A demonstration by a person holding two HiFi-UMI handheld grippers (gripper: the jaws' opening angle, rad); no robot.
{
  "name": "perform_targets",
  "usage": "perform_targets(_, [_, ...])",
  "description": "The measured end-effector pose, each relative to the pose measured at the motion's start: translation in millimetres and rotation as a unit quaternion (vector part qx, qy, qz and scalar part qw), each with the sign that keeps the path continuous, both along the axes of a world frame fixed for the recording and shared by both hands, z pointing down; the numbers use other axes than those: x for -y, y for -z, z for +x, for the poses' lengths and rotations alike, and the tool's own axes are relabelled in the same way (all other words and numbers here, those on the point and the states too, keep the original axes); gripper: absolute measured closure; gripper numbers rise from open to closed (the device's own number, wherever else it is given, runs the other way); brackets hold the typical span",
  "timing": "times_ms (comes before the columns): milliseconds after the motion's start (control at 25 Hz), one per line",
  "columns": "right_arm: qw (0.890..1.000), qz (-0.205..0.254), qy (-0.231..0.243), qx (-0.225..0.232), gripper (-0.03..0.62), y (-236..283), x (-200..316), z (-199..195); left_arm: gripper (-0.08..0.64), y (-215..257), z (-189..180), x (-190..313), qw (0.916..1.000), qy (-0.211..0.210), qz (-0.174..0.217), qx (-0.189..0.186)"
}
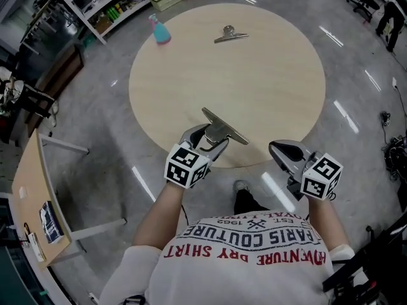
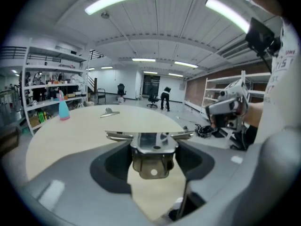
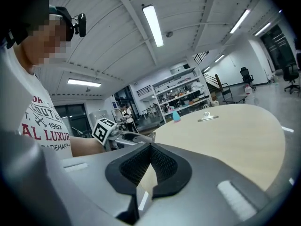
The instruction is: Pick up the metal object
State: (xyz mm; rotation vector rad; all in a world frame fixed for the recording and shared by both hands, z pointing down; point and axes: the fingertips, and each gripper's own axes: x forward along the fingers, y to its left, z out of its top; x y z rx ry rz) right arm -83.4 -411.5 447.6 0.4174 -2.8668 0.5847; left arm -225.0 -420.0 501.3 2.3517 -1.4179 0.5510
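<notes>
A large metal bulldog clip (image 1: 224, 127) sits between the jaws of my left gripper (image 1: 208, 137) at the near edge of the round wooden table (image 1: 267, 88). In the left gripper view the clip (image 2: 150, 145) fills the gap of the left gripper (image 2: 150, 160), both pads pressing on its sides, its long flat bar lying crosswise. A second metal clip (image 1: 230, 35) lies on the far side of the table. My right gripper (image 1: 280, 150) hangs off the table's near right edge, shut with nothing in it; its pads meet at the tip (image 3: 150, 147).
A teal spray bottle (image 1: 159, 30) stands at the table's far left. Shelving (image 1: 102, 5) and boxes line the back left. A desk (image 1: 35, 196) stands to the left on the grey floor. Black chairs (image 1: 375, 5) are at the far right.
</notes>
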Motion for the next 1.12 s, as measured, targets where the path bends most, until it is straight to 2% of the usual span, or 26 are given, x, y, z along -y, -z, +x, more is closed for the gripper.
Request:
perform_targets(240, [0.999,0.042,0.015,0.025,0.591,44.5,-87.4,-3.7,0.278,107.0,12.6,-128.7,0.9963,-0.007,0.075,-0.041])
perform_targets(320, [0.998,0.050,0.018,0.029,0.591,51.0,-114.1,-3.5,0.278,124.9,16.6,-165.9,0.9946,-0.005,0.095,-0.041])
perform_targets(440, [0.998,0.051,0.021,0.029,0.591,52.2,-152.3,-0.5,0.278,130.1,24.4,-208.9,0.9939,-0.003,0.103,-0.038])
perform_targets(880, [0.996,0.076,0.032,0.020,0.591,71.9,-216.5,4.6,0.278,134.9,43.2,-262.8,0.9920,-0.006,0.117,-0.046])
perform_targets(1120, [0.996,0.077,0.033,0.019,0.591,79.5,-239.9,32.1,0.278,142.0,66.0,-287.2,0.9916,0.003,0.117,-0.056])
